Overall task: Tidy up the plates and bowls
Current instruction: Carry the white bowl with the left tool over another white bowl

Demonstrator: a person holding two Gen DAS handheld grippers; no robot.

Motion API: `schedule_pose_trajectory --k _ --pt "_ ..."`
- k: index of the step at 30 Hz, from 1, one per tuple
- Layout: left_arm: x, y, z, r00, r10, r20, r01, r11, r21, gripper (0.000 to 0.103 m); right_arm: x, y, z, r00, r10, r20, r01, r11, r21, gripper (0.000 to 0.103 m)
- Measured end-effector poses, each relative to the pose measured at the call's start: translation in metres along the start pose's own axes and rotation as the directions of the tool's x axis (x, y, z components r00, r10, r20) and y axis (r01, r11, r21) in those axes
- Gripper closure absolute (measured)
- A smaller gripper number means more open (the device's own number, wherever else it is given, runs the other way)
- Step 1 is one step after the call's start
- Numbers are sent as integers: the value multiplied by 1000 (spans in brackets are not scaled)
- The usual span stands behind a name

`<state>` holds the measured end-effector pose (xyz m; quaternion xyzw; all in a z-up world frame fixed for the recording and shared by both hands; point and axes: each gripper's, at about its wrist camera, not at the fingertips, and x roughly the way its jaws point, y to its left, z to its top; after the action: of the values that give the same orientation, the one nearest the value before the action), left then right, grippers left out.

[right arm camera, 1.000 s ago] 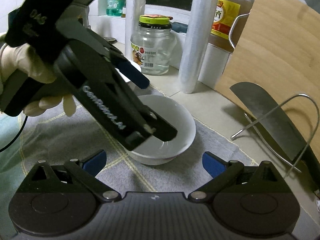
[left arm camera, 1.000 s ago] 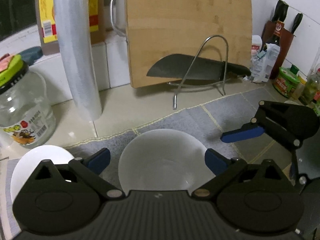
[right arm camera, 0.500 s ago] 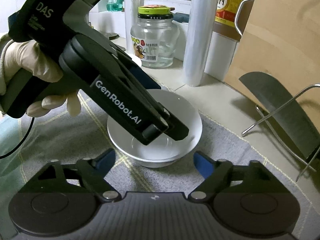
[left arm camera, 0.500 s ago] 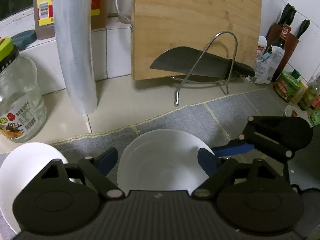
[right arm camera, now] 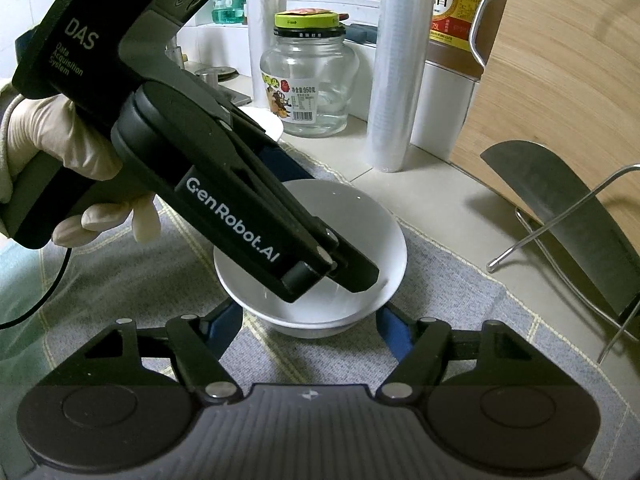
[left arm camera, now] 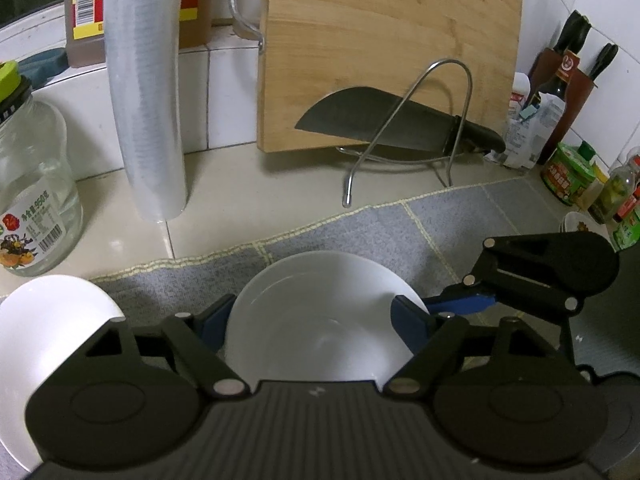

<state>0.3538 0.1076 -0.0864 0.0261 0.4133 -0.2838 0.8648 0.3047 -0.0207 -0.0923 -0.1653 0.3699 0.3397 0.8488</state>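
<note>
A white bowl stands upright on a grey mat. My left gripper is shut on it, its blue pads pressing the bowl's left and right sides. My right gripper comes from the other side and is shut on the same bowl low on its wall. In the left wrist view one of the right gripper's blue fingers lies against the bowl's right rim. A gloved hand holds the left gripper. A second white dish sits just left of the bowl, partly hidden by my left gripper.
Behind the mat stand a glass jar, a tall roll of plastic film, a wooden cutting board and a cleaver on a wire rack. Bottles and jars crowd the far right by the wall.
Both grippers' jaws have closed in from wide apart onto the white bowl. Both hands have edged slightly closer to it.
</note>
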Motion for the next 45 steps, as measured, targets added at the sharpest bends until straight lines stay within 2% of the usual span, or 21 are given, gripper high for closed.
schedule_pose_trajectory --k 15,30,45 --pt "-26 -15 0 999 7 46 -7 1000 13 21 -24 6 1 1000 3 29 -2 1000 -22 26" --pt "-75 -70 -8 993 18 117 -27 997 75 21 -79 20 -15 997 5 71 -1 999 -50 26" --pt "-93 -121 -38 992 -4 129 -4 998 66 21 -118 32 -51 999 19 42 -17 998 -61 26"
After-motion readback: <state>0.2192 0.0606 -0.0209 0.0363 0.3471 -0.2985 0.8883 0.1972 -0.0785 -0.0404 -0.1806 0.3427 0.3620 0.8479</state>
